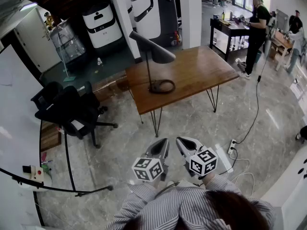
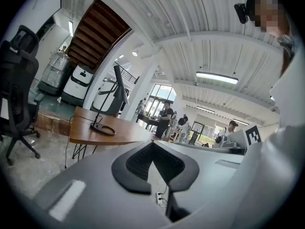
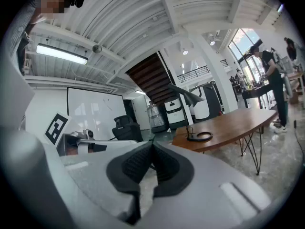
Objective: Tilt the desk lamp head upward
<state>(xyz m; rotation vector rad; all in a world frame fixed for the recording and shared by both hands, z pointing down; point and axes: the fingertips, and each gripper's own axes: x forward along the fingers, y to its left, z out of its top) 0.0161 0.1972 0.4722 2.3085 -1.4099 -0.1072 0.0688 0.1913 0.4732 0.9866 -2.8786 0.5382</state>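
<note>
Lamp [image 1: 148, 67] stands on the table [image 1: 201, 71], ring base [image 1: 162, 86] near the tabletop's left end, close to its near edge. Head [image 1: 153, 49] slopes downward. Left gripper [image 1: 162, 143] and right gripper [image 1: 184, 141] are side by side at the person's chest, well apart from the table. Both have jaws fully together, nothing between them.

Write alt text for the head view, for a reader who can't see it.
A black desk lamp stands on a wooden table, its cone-shaped head angled downward. Nearer the camera, short of the table, the person holds the left tongs and right tongs side by side, both shut and empty. A black office chair sits at left.
</note>
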